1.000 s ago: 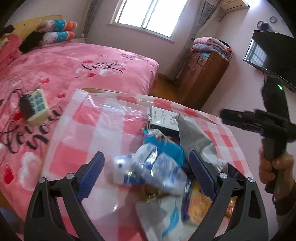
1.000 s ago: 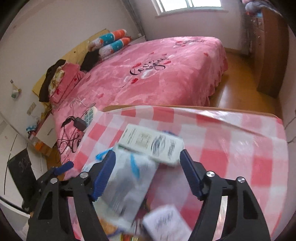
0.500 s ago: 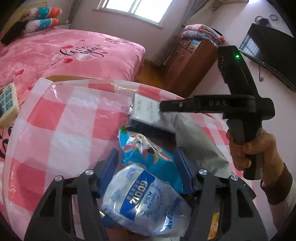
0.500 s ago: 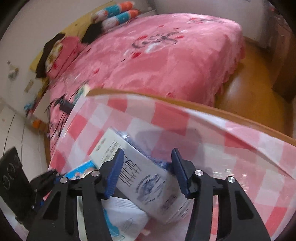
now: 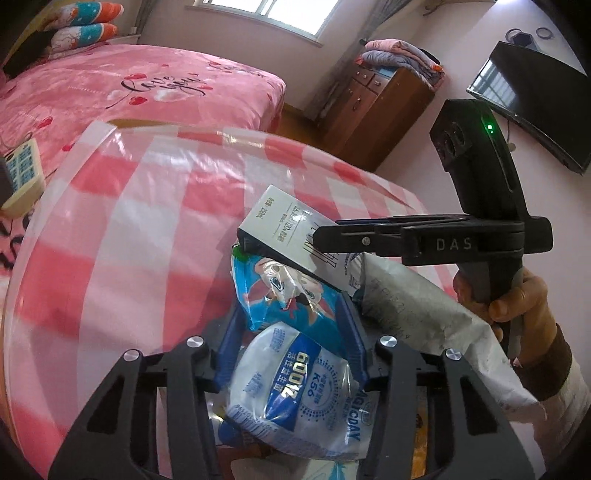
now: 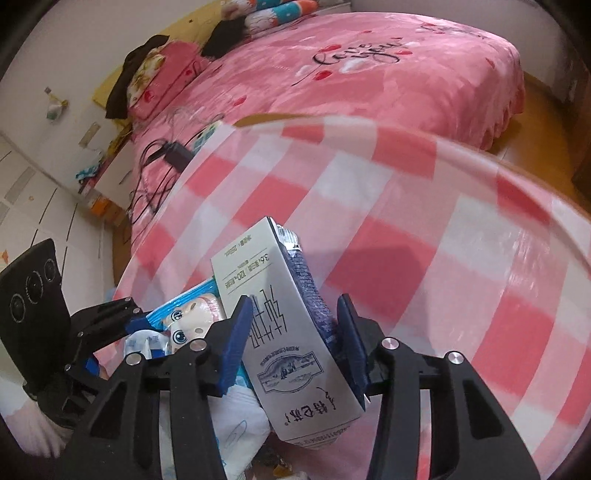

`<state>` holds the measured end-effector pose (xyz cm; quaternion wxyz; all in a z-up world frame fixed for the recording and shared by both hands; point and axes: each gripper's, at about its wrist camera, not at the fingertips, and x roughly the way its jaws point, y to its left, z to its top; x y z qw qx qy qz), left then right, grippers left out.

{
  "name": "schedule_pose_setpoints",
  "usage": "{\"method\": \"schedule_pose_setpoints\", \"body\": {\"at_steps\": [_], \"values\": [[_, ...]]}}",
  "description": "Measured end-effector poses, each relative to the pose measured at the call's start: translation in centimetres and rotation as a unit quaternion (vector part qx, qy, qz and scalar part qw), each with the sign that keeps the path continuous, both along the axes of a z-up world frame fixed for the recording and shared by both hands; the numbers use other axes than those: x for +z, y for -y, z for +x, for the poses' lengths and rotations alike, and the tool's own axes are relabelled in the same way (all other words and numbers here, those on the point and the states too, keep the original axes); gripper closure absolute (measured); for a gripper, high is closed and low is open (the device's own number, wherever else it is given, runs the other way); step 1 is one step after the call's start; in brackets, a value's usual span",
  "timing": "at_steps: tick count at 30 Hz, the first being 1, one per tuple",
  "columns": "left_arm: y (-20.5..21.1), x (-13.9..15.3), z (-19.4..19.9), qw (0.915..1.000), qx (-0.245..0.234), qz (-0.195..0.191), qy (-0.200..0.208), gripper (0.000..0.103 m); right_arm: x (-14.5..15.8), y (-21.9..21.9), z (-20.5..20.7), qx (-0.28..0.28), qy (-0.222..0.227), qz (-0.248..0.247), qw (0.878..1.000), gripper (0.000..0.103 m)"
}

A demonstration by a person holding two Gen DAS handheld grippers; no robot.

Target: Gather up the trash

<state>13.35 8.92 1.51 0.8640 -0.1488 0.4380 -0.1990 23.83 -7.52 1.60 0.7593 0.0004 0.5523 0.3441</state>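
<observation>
The milk carton (image 5: 280, 229) hides its far end behind the right gripper (image 5: 328, 236), and the white pouch (image 5: 295, 391) runs off the bottom edge.

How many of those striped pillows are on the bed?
2: both striped pillows lie stacked at the head of the pink bed, one on top of the other. More may be hidden.

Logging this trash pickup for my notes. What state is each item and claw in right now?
Left claw: closed on the white-and-blue pouch.
Right claw: closed on the milk carton, carton tilted.
Blue cartoon wrapper: crumpled, under the carton.
Grey bag: crumpled.
</observation>
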Motion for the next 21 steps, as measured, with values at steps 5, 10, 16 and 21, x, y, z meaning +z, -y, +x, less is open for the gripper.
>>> {"method": "schedule_pose_setpoints", "body": {"at_steps": [5, 10, 16, 21], "values": [[-0.3, 0.0, -4.3, 0.9999, -0.001, -0.005, -0.010, 0.053, 0.1, -0.3, -4.3, 0.021, -0.006, 0.000, 1.000, 0.054], [-0.4, 0.1, -8.0, 0.9998, -0.004, -0.013, -0.015, 0.053, 0.0, -0.5, -7.9, 0.029, -0.013, 0.001, 1.000, 0.054], [-1.0, 0.3, -10.8, 0.9998, -0.005, -0.019, -0.007, 0.053, 0.1, 0.1, -11.5, 0.027, -0.030, 0.018, 0.999, 0.053], [-2.1, 2.1, -12.0, 0.9991, 0.022, 0.000, 0.037, 0.043, 2.1, 3.5, -13.2, -0.032, -0.012, 0.074, 0.997, 0.035]]}}
